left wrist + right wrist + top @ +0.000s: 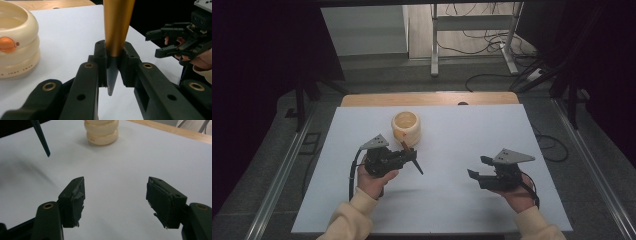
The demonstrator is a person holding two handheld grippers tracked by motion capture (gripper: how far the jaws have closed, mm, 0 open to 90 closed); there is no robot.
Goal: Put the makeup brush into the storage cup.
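gold and dark, a tapered pen-like stick (117, 27) sits clamped between the pads of the left gripper (408, 156), its gold shaft rising above the jaws and its dark pointed tip poking out below them in the left gripper view; in the high view the dark end (416, 165) slants down toward the white table sheet (452, 200) without clearly touching it. so the pick-up looks done: the stick is off the surface and firmly held, jaws squeezed tight on it. the cream ribbed pot (406, 126), open at the top and with an orange button (7, 44) on its side, stands just beyond the left gripper, close to the stick's upper end but apart from it. the right gripper (479, 168) hangs well to the side over bare sheet, its jaws spread wide with nothing between the pads (75, 197), as the right gripper view shows plainly. what seems left, judging from how things lie, is either dropping the stick into the pot or passing it across to the free gripper; the stick is not over the pot's mouth yet, and i cannot tell which of the two is meant.
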